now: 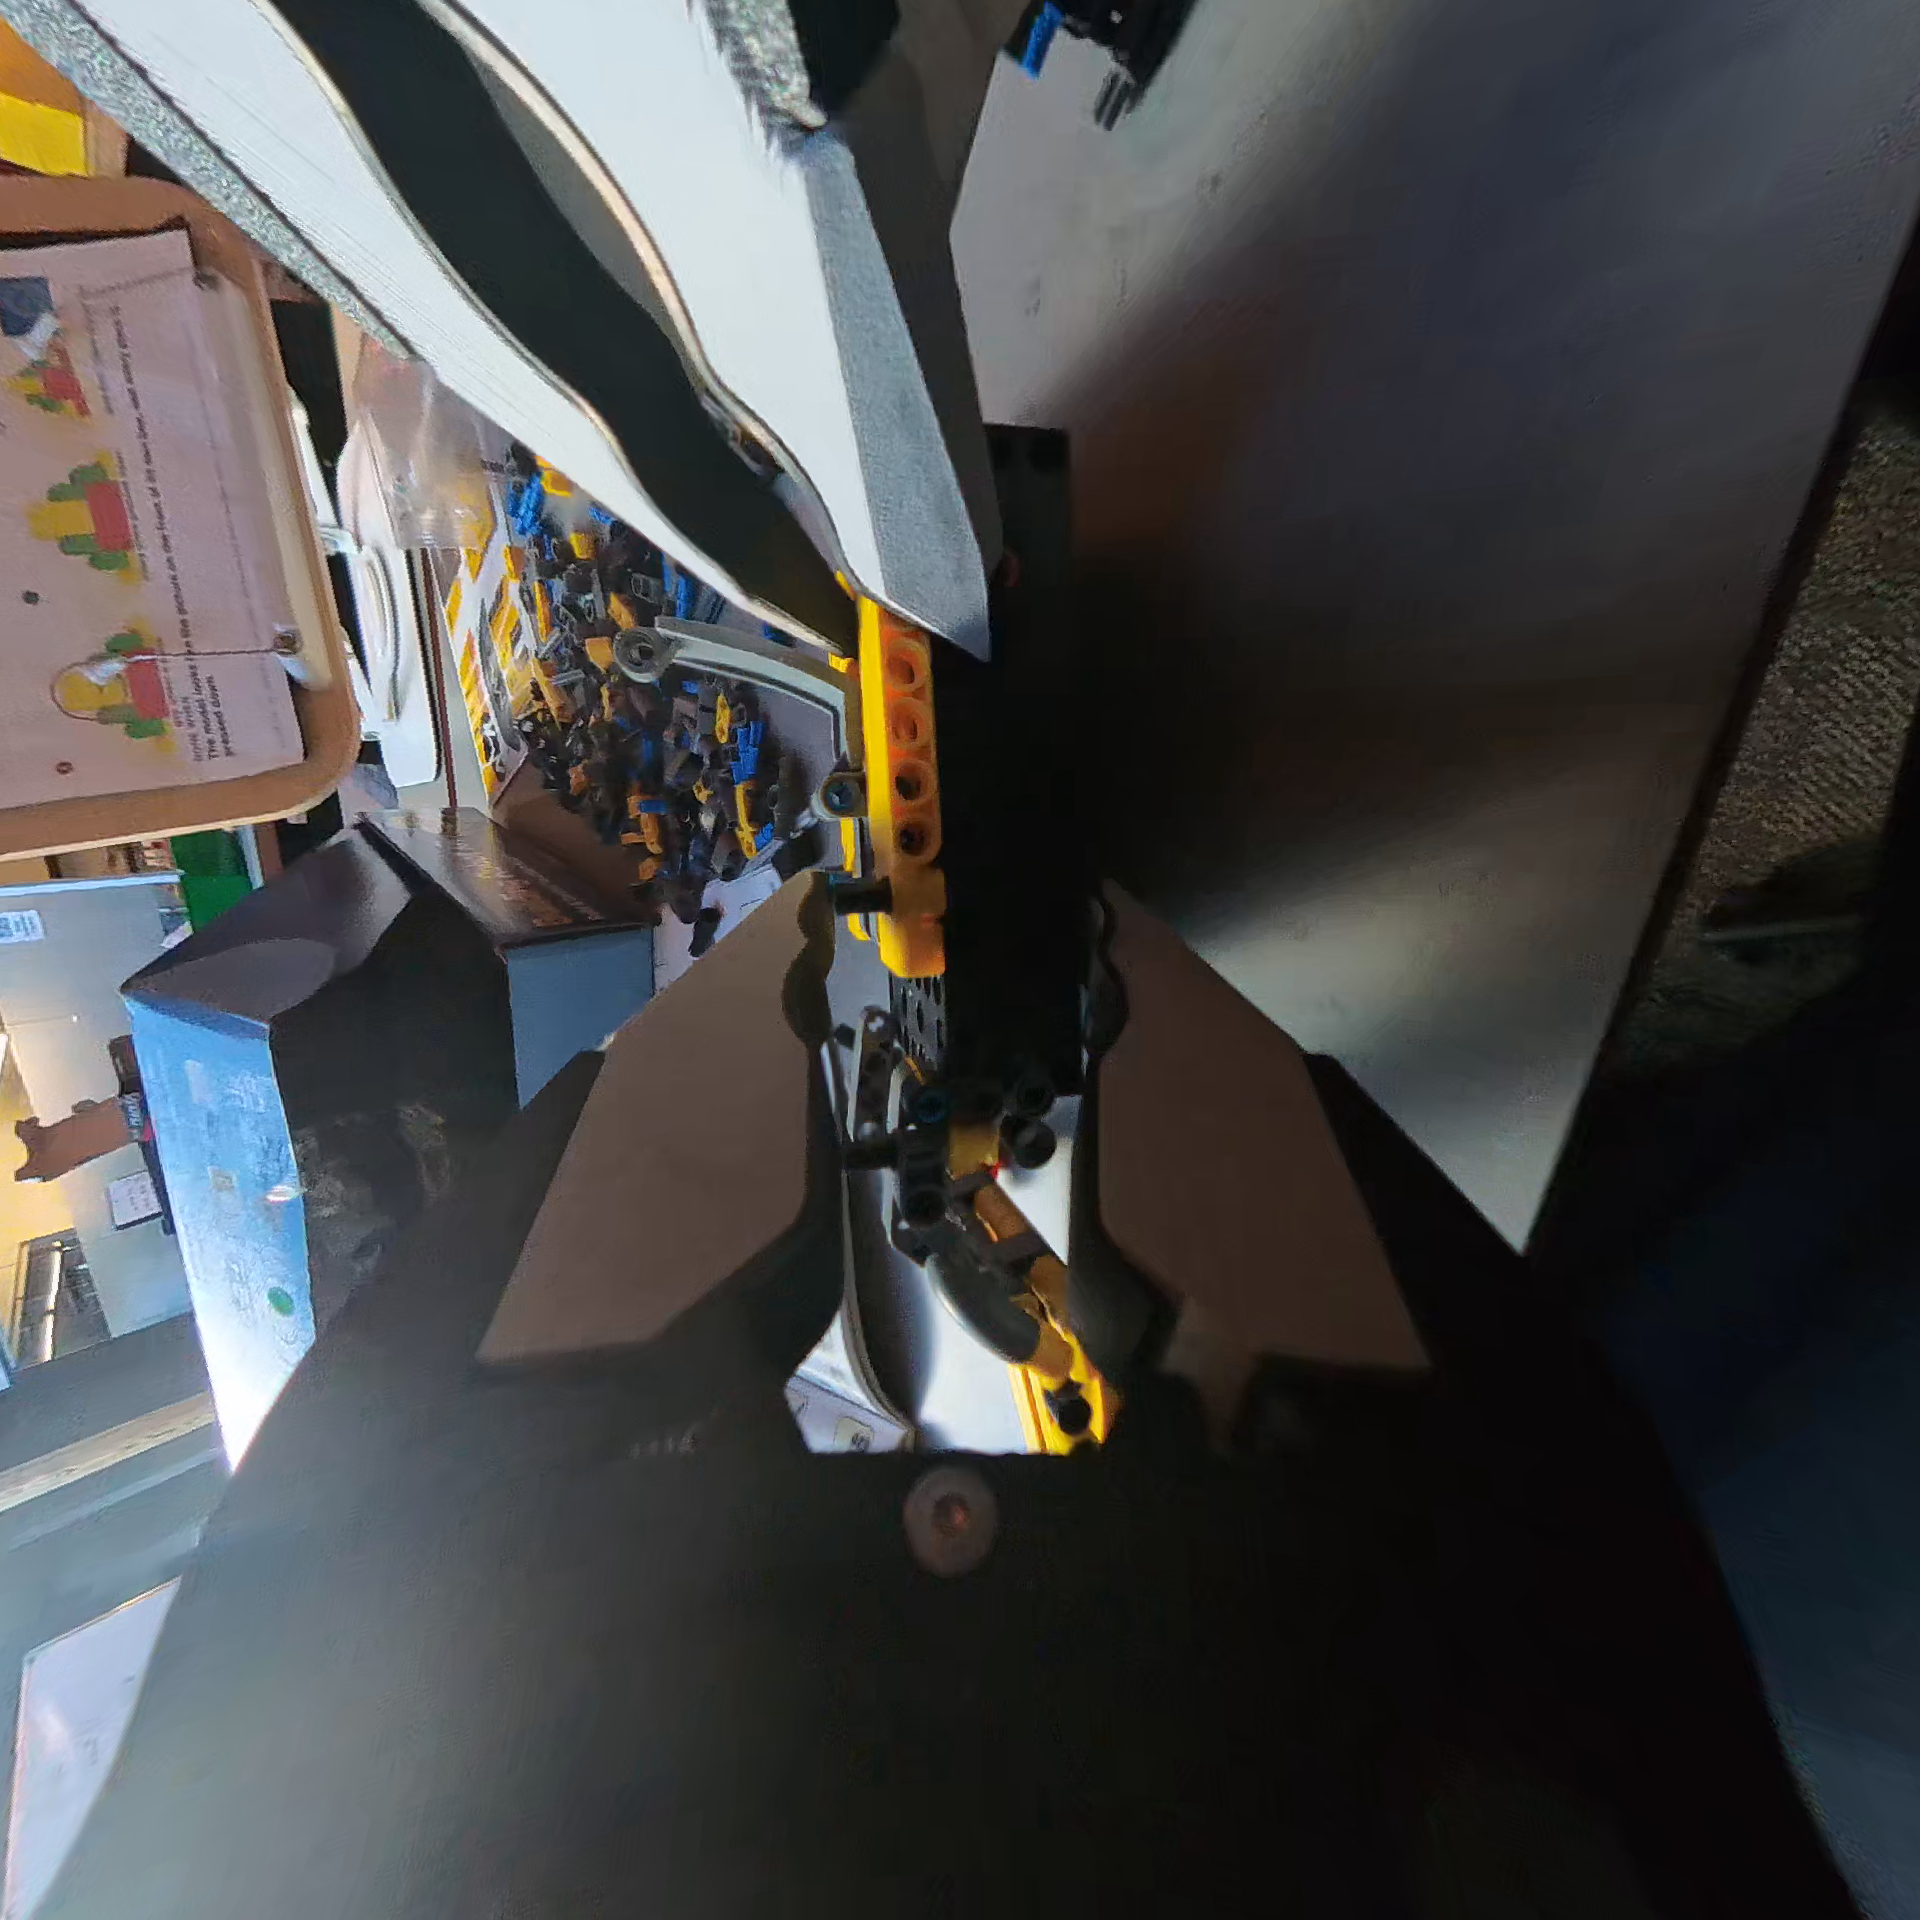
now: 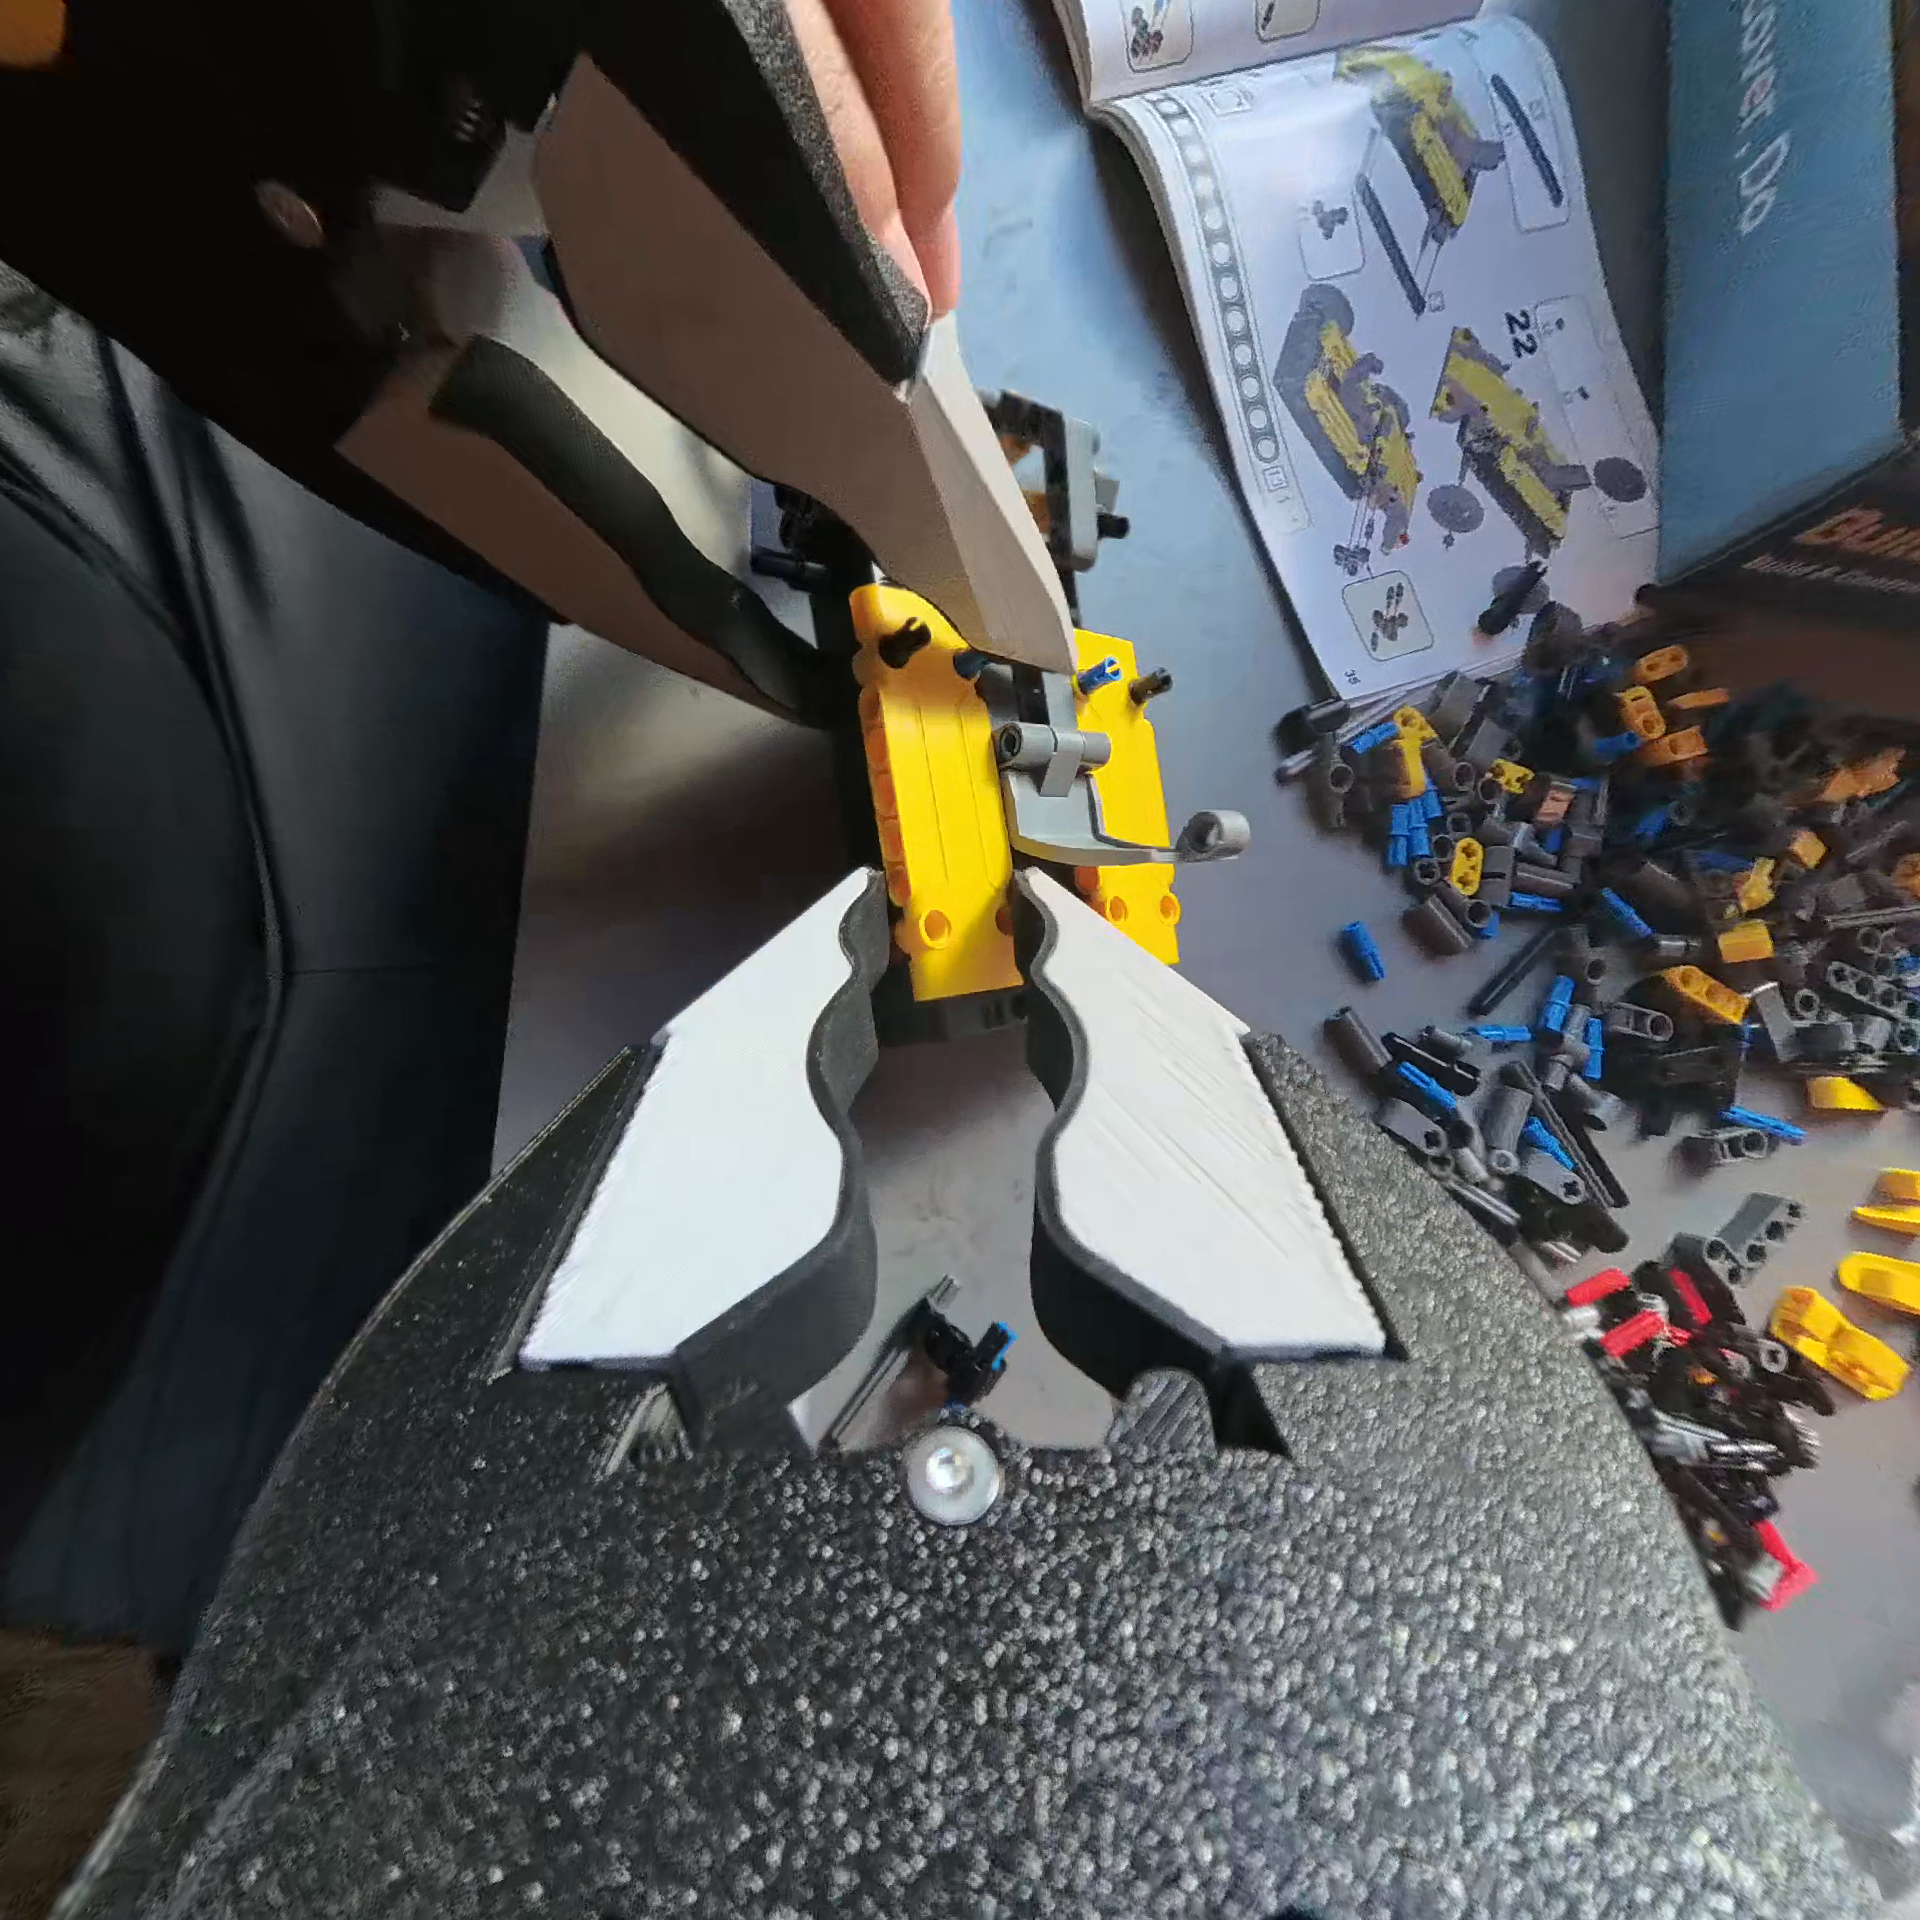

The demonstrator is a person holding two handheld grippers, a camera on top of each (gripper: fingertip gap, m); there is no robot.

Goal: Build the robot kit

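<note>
Both grippers meet on one thing: a half-built toy model (image 2: 966,831) of yellow and black plastic pieces, held up above the surface (image 2: 665,790) with its long axis running straight away from the right gripper (image 2: 951,914). That gripper has its two pale fingers closed to a narrow gap on the near end of the model's yellow panel, gripping it from both sides. The left gripper (image 1: 956,997) comes at the model from the far end and from above; in its own view its fingers are drawn in on the black and yellow body (image 1: 997,862), one on each side, so it too has hold of it. In the right wrist view one tip of the left gripper lies on the yellow top, just by a grey hinged lever (image 2: 1081,790) that sticks out toward the loose parts. A person's fingers (image 2: 904,125) show behind the left gripper. Neither gripper is nearer than the other; each touches the model. The surface is a grey-blue tabletop. To the right on it lies a wide heap of small loose pieces (image 2: 1621,935), blue, grey, black, yellow and some red, beyond it an open instruction booklet (image 2: 1382,343) and a blue box (image 2: 1787,260). To the left of the surface is a dark chair seat (image 2: 260,831).
</note>
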